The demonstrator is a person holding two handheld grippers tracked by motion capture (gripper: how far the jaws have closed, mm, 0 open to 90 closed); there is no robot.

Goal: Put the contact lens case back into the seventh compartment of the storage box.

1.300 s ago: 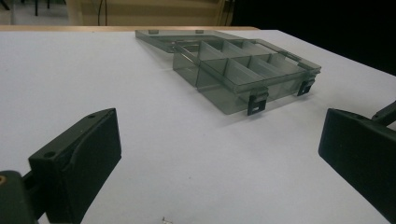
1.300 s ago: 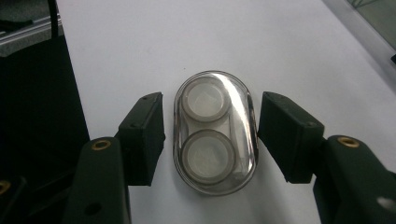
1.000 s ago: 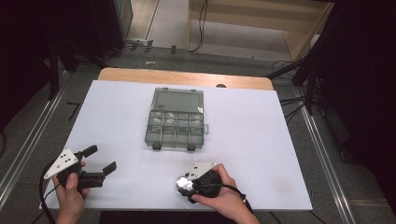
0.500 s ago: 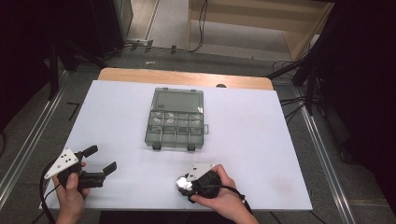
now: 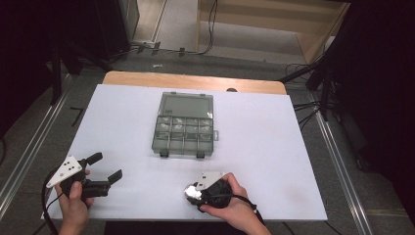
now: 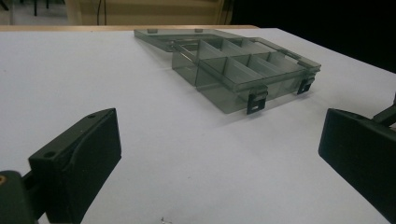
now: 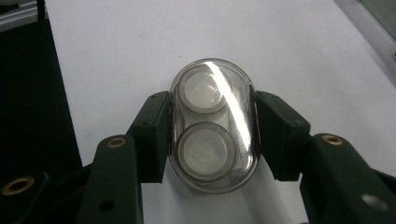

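In the high view, the left claw [image 5: 104, 168] sits low at the near left of the white tabletop [image 5: 274, 147], jaws spread wide with nothing between them. The right claw [image 5: 195, 192] is at the near edge, right of centre, gripping a small shiny capsule [image 5: 192, 193] that is too small here to make out well. A grey compartment box [image 5: 185, 125] lies open in the middle of the tabletop, well apart from both claws, its lid laid flat on the far side. In the left gripper view, the wide jaws frame bare tabletop, with the box [image 6: 243, 70] ahead and to the right, two latches on its near wall. In the right gripper view, the right claw [image 7: 210, 133] clamps the clear oval capsule [image 7: 212, 135] from both sides; two round discs, possibly coins, show inside it, one beyond the other, above the tabletop's near edge.
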